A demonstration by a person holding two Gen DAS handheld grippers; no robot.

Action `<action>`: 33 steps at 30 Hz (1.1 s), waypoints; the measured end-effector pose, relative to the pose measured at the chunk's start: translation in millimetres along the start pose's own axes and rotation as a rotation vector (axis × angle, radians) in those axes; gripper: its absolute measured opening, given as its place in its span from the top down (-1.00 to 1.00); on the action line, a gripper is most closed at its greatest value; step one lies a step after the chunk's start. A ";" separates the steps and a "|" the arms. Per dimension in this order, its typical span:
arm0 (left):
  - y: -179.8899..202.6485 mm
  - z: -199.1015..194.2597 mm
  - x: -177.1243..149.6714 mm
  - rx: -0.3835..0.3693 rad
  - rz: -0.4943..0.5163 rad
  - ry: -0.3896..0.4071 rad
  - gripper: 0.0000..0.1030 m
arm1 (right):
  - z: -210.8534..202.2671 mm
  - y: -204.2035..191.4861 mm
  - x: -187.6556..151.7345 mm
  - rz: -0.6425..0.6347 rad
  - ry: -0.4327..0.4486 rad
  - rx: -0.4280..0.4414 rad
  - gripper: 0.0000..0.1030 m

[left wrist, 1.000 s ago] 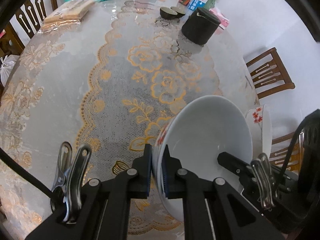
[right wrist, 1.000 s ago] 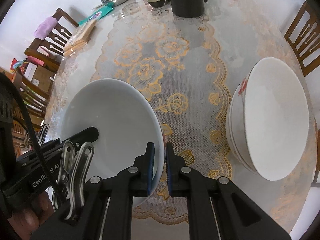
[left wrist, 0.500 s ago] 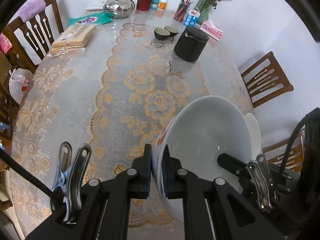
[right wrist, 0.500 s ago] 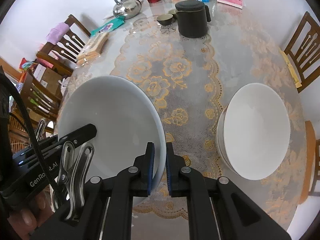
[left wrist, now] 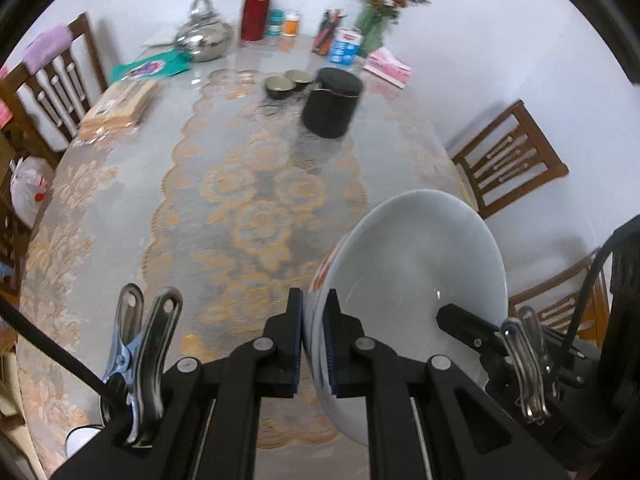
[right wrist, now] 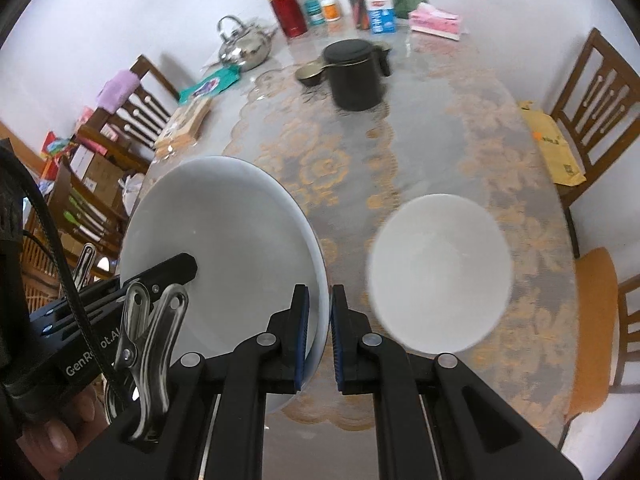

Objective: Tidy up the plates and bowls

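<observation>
Right wrist view gave me the table (right wrist: 440, 128) ahead, and only it showed the second bowl (right wrist: 440, 274) resting there, just right of my right gripper (right wrist: 319, 336). Between us we carried the big white bowl (right wrist: 224, 248) clear of the cloth, probably to nest it there. That gripper was clamped on its right rim, my left gripper (left wrist: 315, 340) on the left rim (left wrist: 320, 280), where red markings showed.

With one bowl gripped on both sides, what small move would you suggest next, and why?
Probably carry the held bowl right, over the second bowl on the table, then lower it in. Both the left gripper and right gripper pinch its rim, and the second bowl sits empty and upright.
</observation>
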State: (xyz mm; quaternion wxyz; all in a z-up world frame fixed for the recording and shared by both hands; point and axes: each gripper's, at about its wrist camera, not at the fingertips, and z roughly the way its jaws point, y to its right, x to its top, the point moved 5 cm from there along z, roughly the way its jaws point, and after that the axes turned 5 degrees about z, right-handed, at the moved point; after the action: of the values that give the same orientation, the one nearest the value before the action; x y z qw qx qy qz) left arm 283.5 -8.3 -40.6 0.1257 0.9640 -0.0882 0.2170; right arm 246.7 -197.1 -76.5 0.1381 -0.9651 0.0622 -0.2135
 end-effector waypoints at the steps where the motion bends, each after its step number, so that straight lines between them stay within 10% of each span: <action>1: 8.5 1.2 2.0 -0.006 0.007 -0.001 0.82 | -3.2 7.5 1.3 0.008 0.005 -0.002 0.77; 15: 105.7 55.6 21.2 -0.039 0.165 -0.083 0.80 | -10.6 107.2 15.7 0.123 0.010 -0.034 0.77; 33: 106.1 120.6 13.7 -0.016 0.144 -0.174 0.75 | 41.8 139.8 16.9 0.156 -0.081 -0.050 0.78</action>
State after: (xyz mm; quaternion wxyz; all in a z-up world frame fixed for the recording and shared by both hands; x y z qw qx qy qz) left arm 319.7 -144.8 -118.4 0.1096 0.9693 -0.1694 0.1404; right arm 271.4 -323.5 -147.2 0.1324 -0.9683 0.1368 -0.1615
